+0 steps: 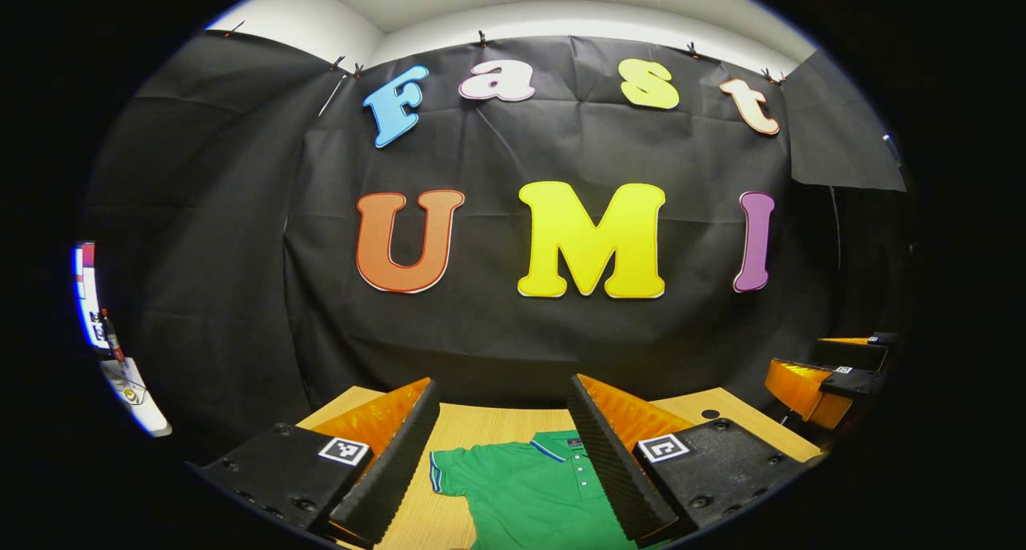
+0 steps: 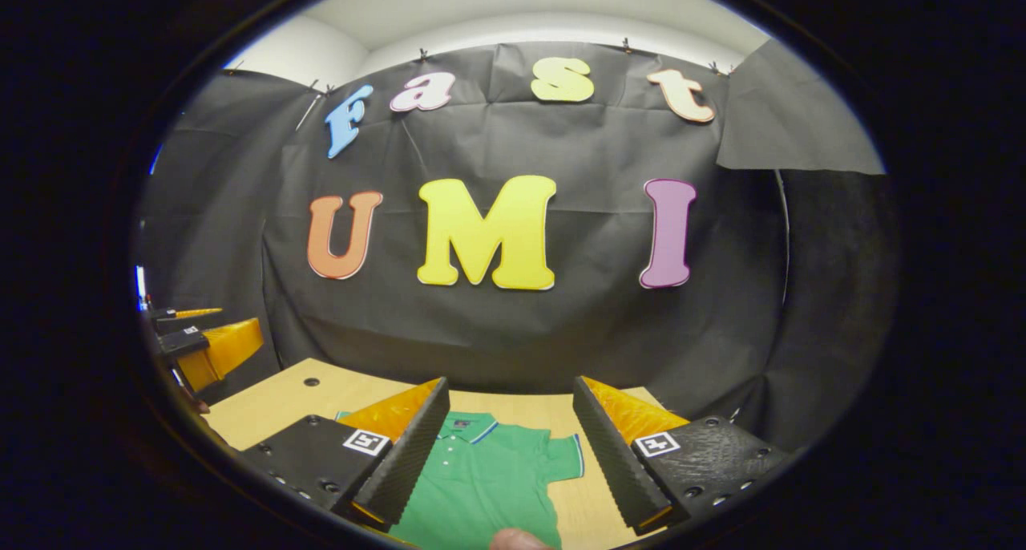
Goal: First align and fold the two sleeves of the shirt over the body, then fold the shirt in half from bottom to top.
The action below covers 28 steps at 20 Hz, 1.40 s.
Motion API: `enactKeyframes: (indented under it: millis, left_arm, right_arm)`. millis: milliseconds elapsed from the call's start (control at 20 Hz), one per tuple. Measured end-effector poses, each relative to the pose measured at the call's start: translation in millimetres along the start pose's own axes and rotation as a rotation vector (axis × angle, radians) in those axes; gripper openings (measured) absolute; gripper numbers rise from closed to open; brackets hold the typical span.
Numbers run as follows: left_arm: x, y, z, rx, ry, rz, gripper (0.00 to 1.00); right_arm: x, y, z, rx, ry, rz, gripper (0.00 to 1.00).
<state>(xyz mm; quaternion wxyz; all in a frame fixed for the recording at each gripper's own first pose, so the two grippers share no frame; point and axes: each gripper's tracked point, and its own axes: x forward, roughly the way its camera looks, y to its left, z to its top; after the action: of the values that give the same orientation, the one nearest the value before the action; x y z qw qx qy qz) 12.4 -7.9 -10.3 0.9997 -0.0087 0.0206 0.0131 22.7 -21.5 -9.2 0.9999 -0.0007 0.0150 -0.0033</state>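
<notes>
Nearest in the left gripper view: left gripper [image 1: 503, 454], jaws spread wide w/ nothing between them, held above the counter [image 1: 473, 426]. Below and between its fingers lies the shirt [image 1: 521, 494], flat, collar toward the far wall, one short sleeve [image 1: 449, 471] spread out to the left. Farther right, at the view's edge, the right gripper [image 1: 826, 378] hangs in the air, well apart from the shirt.

Right gripper view, same order: right gripper [image 2: 509, 446], jaws also wide apart and empty, above the counter. The shirt sits under it, collar [image 2: 469, 426] far, other sleeve [image 2: 565, 458] spread to the right. A small rounded thing at the very bottom edge, near the hem side, is too cut off to name. At far left the left gripper shows in the air, near a small hole in the counter [image 2: 311, 382].

Judgement: step 1 hasn't begun. Both sleeves lie out flat, body unfolded, neither gripper touching cloth. Looks like the approach before the first sleeve fold.

Next move prob. needs: each gripper down to its own sleeve, pinch the cuff edge w/ both fingers, lift just enough to clear, carry inward over the body, keep the two sleeves lined up. Risk: thin cloth, so it's easy to grab two layers or drag the whole shirt.
</notes>
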Motion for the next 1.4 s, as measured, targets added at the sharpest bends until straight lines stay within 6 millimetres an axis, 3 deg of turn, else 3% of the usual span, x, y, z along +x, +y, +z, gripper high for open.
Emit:
enactKeyframes:
  millis: [350,600,1050,1200,1400]
  left_arm:
    - [5.2,-7.7,-8.4,-0.002,0.023,0.0,1.0]
    - [11.7,-11.5,-11.1,0.007,0.033,-0.001,1.0]
    - [32.1,-19.5,-23.2,0.026,0.076,0.026,1.0]
    - [34.6,-20.1,-25.6,0.031,0.092,0.043,1.0]
    - [37.0,-22.7,-34.6,0.034,0.121,0.058,1.0]
  right_arm:
    - [16.7,-23.3,-19.4,0.002,0.05,-0.021,0.96]
    - [50.4,-55.1,-57.9,0.002,0.141,-0.041,0.95]
    - [168.2,-123.9,-203.6,0.052,0.411,-0.125,0.95]
    - [200.0,-132.0,-247.7,0.072,0.461,-0.121,0.97]
    - [228.4,-132.6,-294.7,0.076,0.546,-0.097,0.94]
